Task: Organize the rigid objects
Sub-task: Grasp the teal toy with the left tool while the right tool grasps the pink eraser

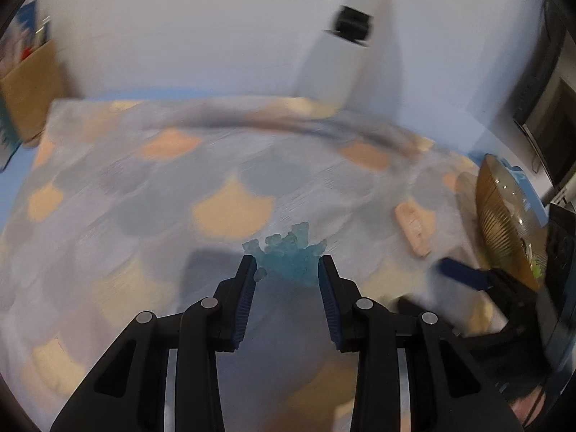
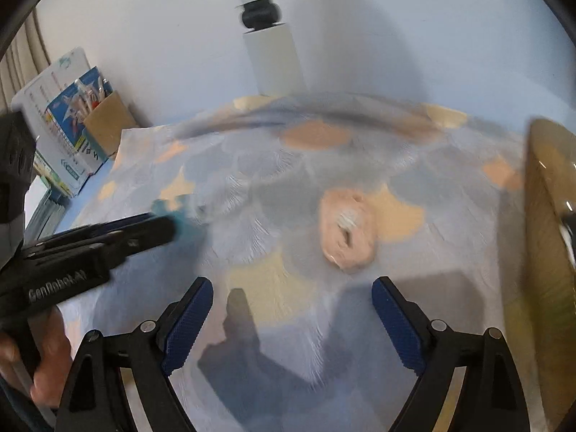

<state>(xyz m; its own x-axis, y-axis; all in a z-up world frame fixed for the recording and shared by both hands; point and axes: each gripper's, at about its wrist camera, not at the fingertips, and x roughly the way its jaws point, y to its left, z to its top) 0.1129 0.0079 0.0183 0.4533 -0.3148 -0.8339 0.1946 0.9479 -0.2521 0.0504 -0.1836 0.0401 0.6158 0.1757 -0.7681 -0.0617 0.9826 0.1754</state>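
A translucent blue bumpy toy (image 1: pixel 288 257) lies on the patterned cloth (image 1: pixel 144 187), just past the tips of my left gripper (image 1: pixel 287 264), whose jaws stand apart on either side of it, not closed on it. A pink flat object (image 1: pixel 413 229) lies to the right; in the right wrist view the pink object (image 2: pixel 347 230) lies ahead of my right gripper (image 2: pixel 291 288), which is open and empty. The left gripper (image 2: pixel 169 230) shows at the left of that view beside the blue toy (image 2: pixel 176 212). Both views are blurred.
An amber ribbed glass bowl (image 1: pixel 504 216) stands at the right edge, also in the right wrist view (image 2: pixel 547 234). A cardboard box (image 2: pixel 104 122) with packets sits at the back left. A white post (image 2: pixel 270 43) rises behind the cloth against the wall.
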